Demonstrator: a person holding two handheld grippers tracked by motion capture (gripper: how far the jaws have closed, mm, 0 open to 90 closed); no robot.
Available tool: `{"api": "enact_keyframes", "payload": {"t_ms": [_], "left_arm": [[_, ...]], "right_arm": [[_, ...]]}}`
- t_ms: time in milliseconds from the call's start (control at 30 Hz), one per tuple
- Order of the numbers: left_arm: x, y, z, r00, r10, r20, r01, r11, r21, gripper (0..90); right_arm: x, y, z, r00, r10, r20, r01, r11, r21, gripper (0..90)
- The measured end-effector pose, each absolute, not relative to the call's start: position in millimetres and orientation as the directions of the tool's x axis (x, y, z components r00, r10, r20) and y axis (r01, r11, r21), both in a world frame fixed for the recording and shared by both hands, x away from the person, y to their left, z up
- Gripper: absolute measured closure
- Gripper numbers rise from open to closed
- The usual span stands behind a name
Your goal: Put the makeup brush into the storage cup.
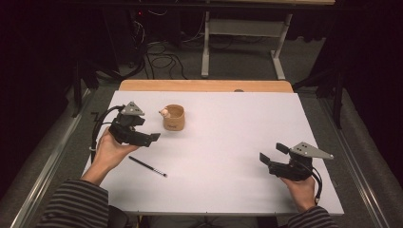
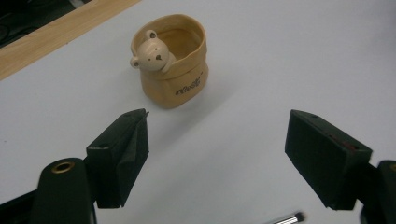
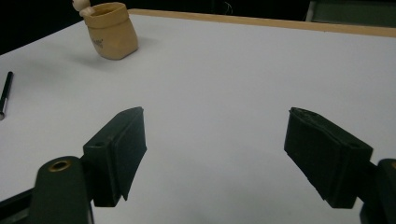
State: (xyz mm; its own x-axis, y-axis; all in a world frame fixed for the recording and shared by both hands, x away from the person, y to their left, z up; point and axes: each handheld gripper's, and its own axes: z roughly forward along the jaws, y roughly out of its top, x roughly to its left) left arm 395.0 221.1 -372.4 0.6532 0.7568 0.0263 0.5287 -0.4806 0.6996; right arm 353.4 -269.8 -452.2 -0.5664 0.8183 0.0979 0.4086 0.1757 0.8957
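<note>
A tan cup [image 1: 174, 118] shaped like a soft sack stands upright at the far left of the white desk [image 1: 228, 156], open mouth up, with a small bear figure [image 2: 152, 56] peeking over its rim. My left gripper [image 1: 142, 130] hovers just beside the cup, fingers spread wide, nothing between them. A black pen [image 1: 147, 166] lies flat near that hand, its long axis running diagonally, metal tip toward the desk's middle. My right gripper [image 1: 271, 156] sits well apart, fingers also spread.
</note>
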Motion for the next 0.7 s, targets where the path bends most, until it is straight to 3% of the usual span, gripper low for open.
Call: {"api": "enact_keyframes", "payload": {"t_ms": [133, 700], "left_arm": [[392, 223, -368, 0.645, 0.761, 0.066, 0.507, -0.490, 0.709, 23.2], [391, 227, -358, 0.652, 0.754, 0.081, 0.524, -0.525, 0.671, 23.0]], "right_arm": [[352, -269, -452, -0.569, 0.818, 0.088, 0.404, 0.184, 0.896, 22.0], [351, -270, -451, -0.560, 0.824, 0.083, 0.401, 0.182, 0.898, 22.0]]}}
